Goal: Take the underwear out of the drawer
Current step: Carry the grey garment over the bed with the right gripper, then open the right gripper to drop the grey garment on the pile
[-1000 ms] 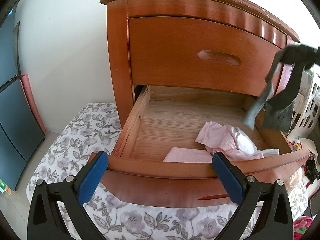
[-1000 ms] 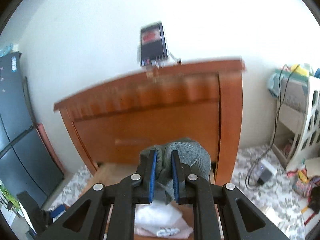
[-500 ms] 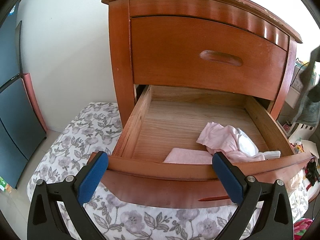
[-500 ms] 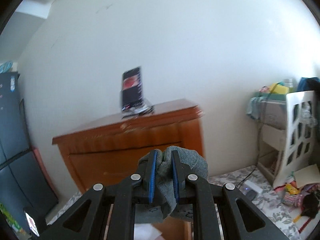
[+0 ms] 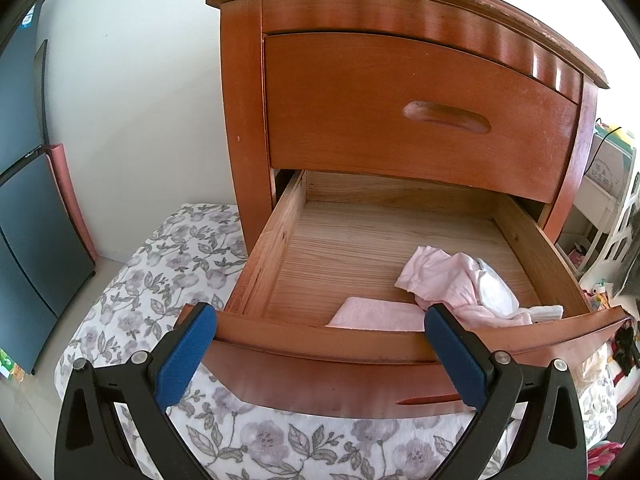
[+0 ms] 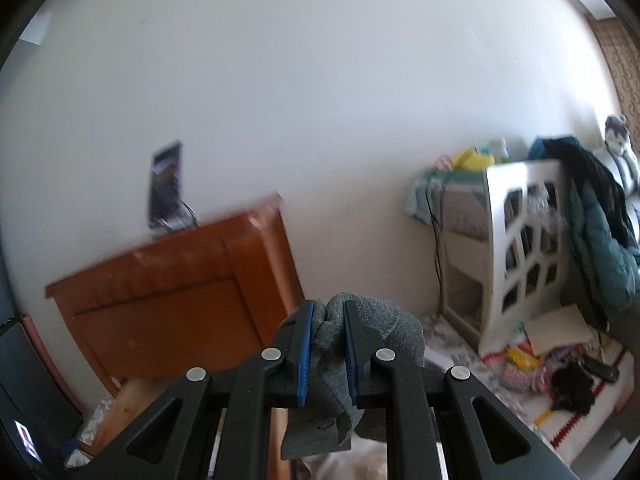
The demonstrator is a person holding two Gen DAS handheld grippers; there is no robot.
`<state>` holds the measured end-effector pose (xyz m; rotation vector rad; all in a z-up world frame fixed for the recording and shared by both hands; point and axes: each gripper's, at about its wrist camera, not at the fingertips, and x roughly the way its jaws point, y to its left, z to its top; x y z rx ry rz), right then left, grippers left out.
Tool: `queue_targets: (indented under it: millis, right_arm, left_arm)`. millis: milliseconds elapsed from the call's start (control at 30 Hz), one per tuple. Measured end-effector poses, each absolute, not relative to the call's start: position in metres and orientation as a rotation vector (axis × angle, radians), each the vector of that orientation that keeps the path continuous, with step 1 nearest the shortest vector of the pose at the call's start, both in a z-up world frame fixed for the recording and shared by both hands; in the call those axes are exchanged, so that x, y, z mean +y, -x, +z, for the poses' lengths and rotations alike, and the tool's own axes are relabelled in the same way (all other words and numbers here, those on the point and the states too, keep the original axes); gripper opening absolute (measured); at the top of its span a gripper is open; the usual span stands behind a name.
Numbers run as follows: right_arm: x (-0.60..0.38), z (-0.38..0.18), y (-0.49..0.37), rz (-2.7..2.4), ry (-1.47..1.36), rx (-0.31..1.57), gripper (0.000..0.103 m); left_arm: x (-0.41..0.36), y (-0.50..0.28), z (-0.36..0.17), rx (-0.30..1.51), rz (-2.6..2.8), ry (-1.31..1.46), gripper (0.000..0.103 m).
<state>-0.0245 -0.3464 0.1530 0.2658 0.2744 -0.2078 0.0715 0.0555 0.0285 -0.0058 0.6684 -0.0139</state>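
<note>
One piece of grey underwear (image 6: 362, 344) is pinched between the almost closed jaws of the right gripper (image 6: 325, 354), bunched over the fingertips with a flap hanging down below them, so it is out of the drawer (image 5: 400, 344) and in the air to the right of the wooden nightstand (image 6: 180, 304). To finish this step well, I think the grip should stay firm while the cloth is carried to a free place, and the hanging flap should be kept away from the white shelf (image 6: 520, 248) and the clutter on the floor. The left gripper (image 5: 320, 356) has its jaws wide open and holds nothing; it hovers just in front of the drawer front. Pink and white clothes (image 5: 460, 288) lie in the right front part of the drawer. Compared with one second ago, the grey piece no longer hangs over the drawer's right edge in the left view, and in the right view the nightstand has slid to the left and the shelf has come into sight.
</note>
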Motion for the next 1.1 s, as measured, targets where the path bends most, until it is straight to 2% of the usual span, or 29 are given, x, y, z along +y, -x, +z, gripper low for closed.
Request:
queue_targets:
  millis: [567, 833, 900, 1033, 1100]
  right_arm:
    - [-0.383, 0.006, -0.047, -0.298, -0.311, 0.844, 0.018]
    - [-0.386, -0.028, -0.058, -0.331, -0.300, 0.973, 0.019]
    - [-0.387, -0.032, -0.059, -0.340, -0.299, 0.986, 0.024]
    - [-0.388, -0.040, -0.061, -0.349, -0.302, 1.013, 0.056]
    - [-0.389, -0.042, -0.061, -0.349, -0.302, 1.020, 0.058]
  left_arm:
    - [0.055, -0.071, 0.029, 0.668, -0.014, 0.005, 0.103]
    - [0.055, -0.071, 0.029, 0.668, -0.014, 0.005, 0.103]
    - [0.055, -0.071, 0.029, 0.668, -0.015, 0.005, 0.103]
    - [0.055, -0.071, 0.029, 0.668, -0.014, 0.005, 0.103]
    - [0.055, -0.071, 0.029, 0.668, -0.014, 0.005, 0.103]
